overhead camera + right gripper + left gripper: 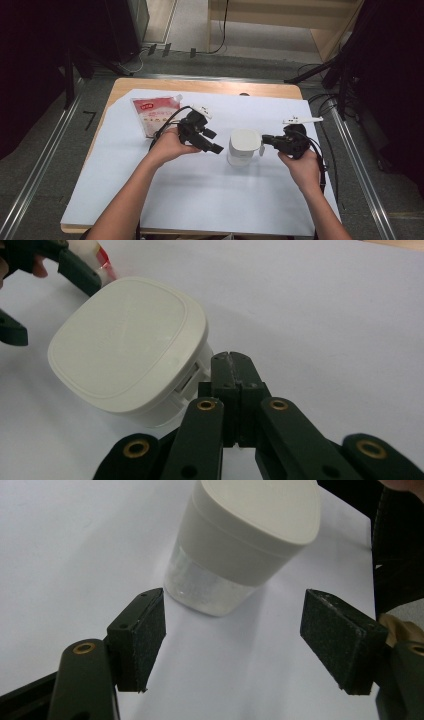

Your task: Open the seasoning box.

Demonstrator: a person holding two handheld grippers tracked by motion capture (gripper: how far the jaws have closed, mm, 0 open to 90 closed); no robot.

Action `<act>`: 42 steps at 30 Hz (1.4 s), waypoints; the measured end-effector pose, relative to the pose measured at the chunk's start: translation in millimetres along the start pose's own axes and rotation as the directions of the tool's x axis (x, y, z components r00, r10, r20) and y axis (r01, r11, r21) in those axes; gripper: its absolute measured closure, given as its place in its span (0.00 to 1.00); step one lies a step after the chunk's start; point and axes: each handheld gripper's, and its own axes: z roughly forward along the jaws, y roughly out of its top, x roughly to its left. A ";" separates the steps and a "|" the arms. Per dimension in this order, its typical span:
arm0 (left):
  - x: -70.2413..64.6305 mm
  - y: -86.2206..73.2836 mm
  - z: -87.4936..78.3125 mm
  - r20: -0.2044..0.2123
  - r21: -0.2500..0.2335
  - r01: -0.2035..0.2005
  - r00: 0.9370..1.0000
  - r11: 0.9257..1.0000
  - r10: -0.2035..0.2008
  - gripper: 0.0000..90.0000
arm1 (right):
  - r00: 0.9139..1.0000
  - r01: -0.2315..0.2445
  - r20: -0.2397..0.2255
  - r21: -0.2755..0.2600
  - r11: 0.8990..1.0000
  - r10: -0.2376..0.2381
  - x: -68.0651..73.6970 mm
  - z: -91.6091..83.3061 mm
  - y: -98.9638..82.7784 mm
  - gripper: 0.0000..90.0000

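High view: two bare forearms; left gripper [216, 141] spread wide, right gripper [264, 141] closed at the jar's side; white-lidded jar [243, 146] upright between them on matte white sheet [200, 190]; glossy red-and-white pouch [156, 113] behind. Left gripper view: felt-faced pads [141, 639] apart, nothing held, before the jar's clear body. Right gripper view: jaws pressed together, empty, beside rounded-square lid [125, 342].

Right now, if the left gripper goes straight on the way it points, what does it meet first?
Probably the white lidded container with a clear base; the open left gripper points at its lower part, with bare white sheet between.
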 end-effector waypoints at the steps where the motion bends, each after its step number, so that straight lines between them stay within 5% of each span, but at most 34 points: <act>1: -0.6 1.0 1.3 0.012 -0.009 0.001 1.000 1.000 -0.001 0.30 | 1.000 0.003 0.002 0.001 1.000 -0.003 0.8 0.5 -0.3 1.00; 15: -16.4 15.2 31.7 0.000 -0.008 -0.068 0.998 0.998 0.068 0.25 | 1.000 0.018 0.005 -0.007 1.000 -0.018 7.3 2.1 -5.6 1.00; 18: -17.7 17.1 37.6 -0.036 0.010 -0.095 0.995 0.995 0.095 0.25 | 1.000 0.020 0.004 -0.014 1.000 -0.020 7.1 2.4 -6.1 1.00; 24: -15.3 16.9 40.2 -0.026 0.008 -0.093 0.995 0.996 0.093 0.24 | 1.000 0.022 0.004 -0.017 1.000 -0.022 7.3 2.7 -6.4 1.00; 32: -20.8 20.3 51.3 -0.084 0.019 -0.113 0.990 0.993 0.115 0.18 | 1.000 0.012 0.006 -0.019 1.000 -0.012 7.6 2.7 -6.6 1.00; 42: -23.5 22.5 50.0 -0.099 0.023 -0.115 0.988 0.993 0.116 0.18 | 1.000 0.022 0.022 -0.020 1.000 -0.021 9.7 2.7 -6.8 1.00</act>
